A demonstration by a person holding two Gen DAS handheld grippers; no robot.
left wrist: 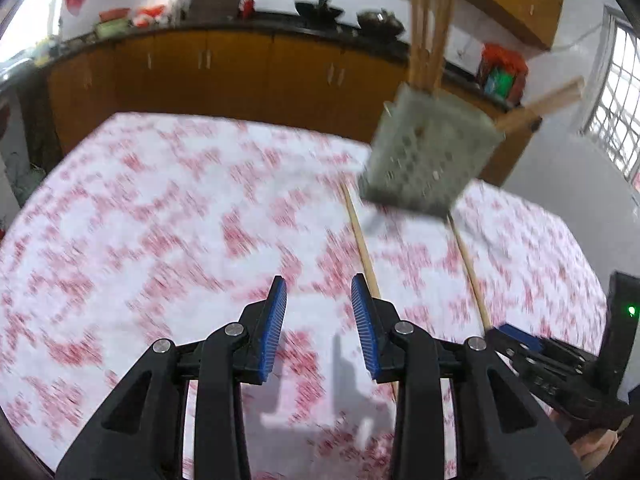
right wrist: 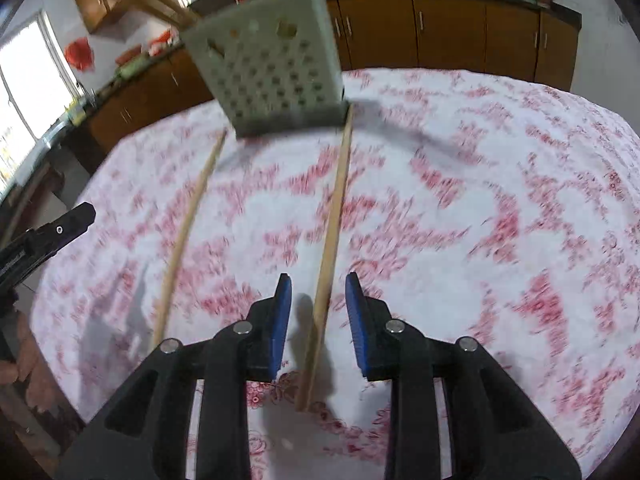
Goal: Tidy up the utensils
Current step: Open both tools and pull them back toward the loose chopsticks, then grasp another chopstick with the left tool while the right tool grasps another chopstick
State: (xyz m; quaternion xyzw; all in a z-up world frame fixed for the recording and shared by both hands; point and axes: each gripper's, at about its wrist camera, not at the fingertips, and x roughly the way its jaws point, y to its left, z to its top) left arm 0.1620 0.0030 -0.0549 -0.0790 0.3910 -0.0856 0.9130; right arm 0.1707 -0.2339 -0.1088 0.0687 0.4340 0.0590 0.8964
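Between right hand-held gripper (right wrist: 316, 304) pads: chopstick (right wrist: 334, 220), ungripped | left hand-held gripper (left wrist: 319, 306): parted, empty

Both views are smeared by motion blur, so the red pattern on the tablecloth (left wrist: 160, 220) cannot be made out. The tops of the wooden utensils (left wrist: 430, 20) standing in the holder (left wrist: 428, 156) are cut off by the upper edge. The near end of one chopstick (left wrist: 362, 240) is hidden behind a gripper finger (left wrist: 370, 328).
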